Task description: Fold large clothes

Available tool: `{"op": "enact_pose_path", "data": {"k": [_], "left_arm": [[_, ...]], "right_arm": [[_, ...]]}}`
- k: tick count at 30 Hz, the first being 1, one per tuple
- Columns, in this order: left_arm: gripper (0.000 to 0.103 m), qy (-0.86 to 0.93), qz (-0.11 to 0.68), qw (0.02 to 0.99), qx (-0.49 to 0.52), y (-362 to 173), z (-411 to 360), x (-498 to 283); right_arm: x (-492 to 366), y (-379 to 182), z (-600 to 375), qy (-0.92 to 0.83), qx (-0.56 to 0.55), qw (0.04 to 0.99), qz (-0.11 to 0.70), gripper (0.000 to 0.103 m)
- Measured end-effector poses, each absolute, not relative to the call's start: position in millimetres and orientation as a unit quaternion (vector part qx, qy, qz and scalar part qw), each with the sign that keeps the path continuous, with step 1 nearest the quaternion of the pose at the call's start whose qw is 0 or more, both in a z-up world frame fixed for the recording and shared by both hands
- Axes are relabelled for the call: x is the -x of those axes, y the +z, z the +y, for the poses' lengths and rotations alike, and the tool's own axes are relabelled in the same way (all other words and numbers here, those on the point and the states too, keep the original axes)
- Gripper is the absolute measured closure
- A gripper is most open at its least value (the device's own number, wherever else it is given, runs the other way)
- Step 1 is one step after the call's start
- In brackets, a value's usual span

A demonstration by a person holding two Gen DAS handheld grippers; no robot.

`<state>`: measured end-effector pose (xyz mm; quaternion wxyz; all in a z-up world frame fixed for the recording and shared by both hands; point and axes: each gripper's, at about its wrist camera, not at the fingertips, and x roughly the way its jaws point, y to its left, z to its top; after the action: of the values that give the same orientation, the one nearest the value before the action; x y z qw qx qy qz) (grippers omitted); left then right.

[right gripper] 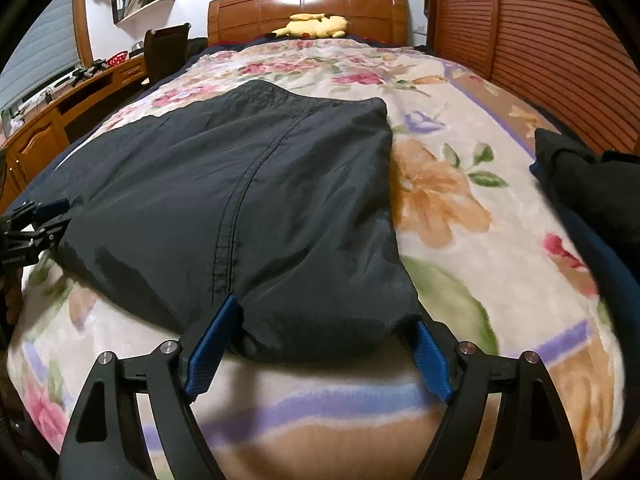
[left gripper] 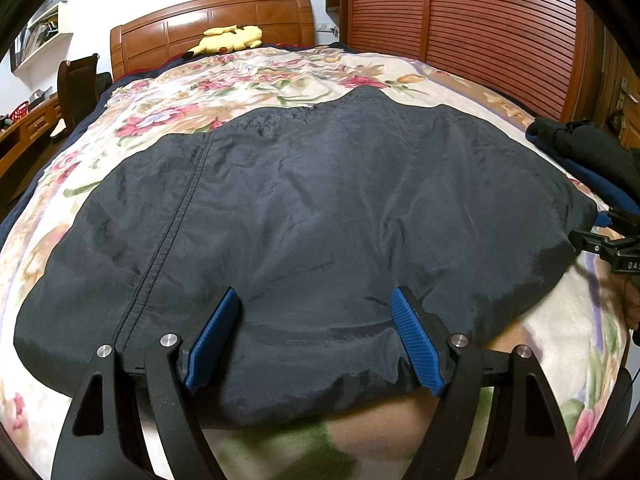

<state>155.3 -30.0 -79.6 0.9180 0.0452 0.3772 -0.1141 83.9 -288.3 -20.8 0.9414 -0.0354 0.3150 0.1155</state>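
A large dark jacket [left gripper: 320, 200] lies folded flat on the flowered blanket [left gripper: 240, 80], with a stitched seam [left gripper: 176, 232] running down its left part. My left gripper [left gripper: 314, 296] is open at the jacket's near hem, its blue pads [left gripper: 212, 340] wide apart with the fabric lying between them. In the right wrist view the same jacket [right gripper: 240, 180] fills the left half. My right gripper [right gripper: 325, 312] is open around its near right corner, pads apart on either side. Each gripper also shows at the other view's edge: left gripper [right gripper: 36, 220], right gripper [left gripper: 608, 240].
A pile of dark folded clothes [right gripper: 592, 184] sits at the bed's right edge. A yellow plush toy [left gripper: 230, 40] lies by the wooden headboard [left gripper: 208, 20]. Slatted wardrobe doors [left gripper: 460, 20] stand on the right; a desk [right gripper: 60, 120] and a chair [right gripper: 164, 52] on the left.
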Motion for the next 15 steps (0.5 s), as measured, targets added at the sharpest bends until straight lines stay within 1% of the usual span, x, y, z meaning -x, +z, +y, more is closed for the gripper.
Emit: {"op": "enact_pose_path", "data": {"k": [3,7,8,9,11,12,14,15], "left_arm": [[0.023,-0.114,0.377,0.918,-0.046,-80,-30,-155],[0.023,-0.114,0.377,0.918,-0.046,-80,-30,-155],[0.023,-0.114,0.377,0.918,-0.046,-80,-30,-155],[0.023,-0.114,0.377,0.918,-0.046,-80,-30,-155],[0.023,-0.114,0.377,0.918,-0.046,-80,-30,-155],[0.023,-0.114,0.377,0.918,-0.046,-80,-30,-155],[0.023,-0.113,0.378,0.918,-0.046,-80,-29,-155],[0.023,-0.112,0.378,0.918,-0.047,-81,-29,-155]], "right_arm": [[-86,-25,-295,0.122,0.008,0.934,0.335,0.02],[-87,-23,-296,0.128,0.005,0.934,0.334,0.021],[-88,-23,-296,0.13,0.002,0.934,0.334,0.028],[-89,-23,-295,0.139,-0.001,0.932,0.333,0.033],[-93,-24,-294,0.161,-0.013,0.928,0.335,0.053],[-94,-25,-294,0.169,-0.022,0.926,0.337,0.058],[-97,-24,-296,0.185,-0.041,0.923,0.335,0.076],[-97,-22,-298,0.188,-0.048,0.924,0.329,0.081]]}}
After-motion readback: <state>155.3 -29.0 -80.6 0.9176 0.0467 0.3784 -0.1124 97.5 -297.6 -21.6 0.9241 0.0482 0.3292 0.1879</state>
